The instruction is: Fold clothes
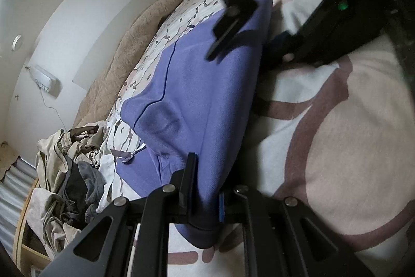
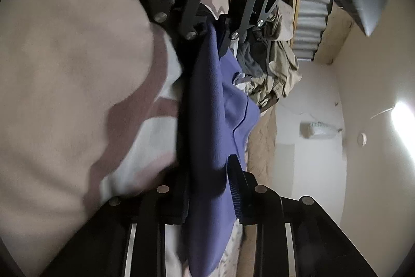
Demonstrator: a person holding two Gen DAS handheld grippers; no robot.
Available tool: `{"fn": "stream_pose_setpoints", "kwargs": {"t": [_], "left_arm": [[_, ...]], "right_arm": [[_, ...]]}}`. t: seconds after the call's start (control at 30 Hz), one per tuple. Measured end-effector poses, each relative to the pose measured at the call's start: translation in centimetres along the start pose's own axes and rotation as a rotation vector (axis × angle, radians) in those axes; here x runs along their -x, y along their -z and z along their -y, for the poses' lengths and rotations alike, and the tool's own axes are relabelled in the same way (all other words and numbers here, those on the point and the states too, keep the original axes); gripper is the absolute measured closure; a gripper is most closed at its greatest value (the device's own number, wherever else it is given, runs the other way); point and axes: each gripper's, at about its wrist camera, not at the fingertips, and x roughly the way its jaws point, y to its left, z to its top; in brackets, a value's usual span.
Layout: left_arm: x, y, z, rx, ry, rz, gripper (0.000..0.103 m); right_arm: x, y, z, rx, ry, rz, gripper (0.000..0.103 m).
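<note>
The purple sweatshirt (image 1: 207, 85) lies spread on the bed (image 1: 350, 121) — the landmark here. The left hand-held gripper (image 1: 205, 188) is clamped on the sweatshirt's near edge; the right hand-held gripper (image 2: 210, 181) pinches its far edge. Beyond the sweatshirt sits a pile of unfolded clothes (image 1: 70, 168) — khaki and grey.
</note>
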Motion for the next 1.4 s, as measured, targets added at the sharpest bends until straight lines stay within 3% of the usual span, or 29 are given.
{"fn": "stream_pose_setpoints", "kwargs": {"t": [0.23, 0.63, 0.83, 0.93, 1.23, 1.4], "left_arm": [[-0.1, 0.0, -0.2, 0.011, 0.001, 0.003, 0.090], [-0.2, 0.0, -0.3, 0.006, -0.006, 0.000, 0.090], [-0.1, 0.0, 0.2, -0.015, -0.031, -0.002, 0.089], [0.0, 0.0, 0.5, -0.037, -0.072, -0.002, 0.087], [0.7, -0.2, 3.2, -0.228, -0.327, -0.036, 0.082], [1.0, -0.1, 3.7, -0.276, -0.382, -0.059, 0.078]], "right_arm": [[-1.0, 0.1, 0.7, -0.015, 0.026, 0.005, 0.073], [-1.3, 3.5, 1.3, -0.086, -0.016, -0.148, 0.075], [-0.9, 4.9, 0.9, -0.076, -0.018, -0.178, 0.083], [-1.0, 4.9, 1.1, -0.075, -0.017, -0.177, 0.083], [-0.7, 5.0, 0.8, -0.110, 0.015, -0.167, 0.083], [-0.7, 5.0, 1.0, -0.131, 0.023, -0.157, 0.083]]}}
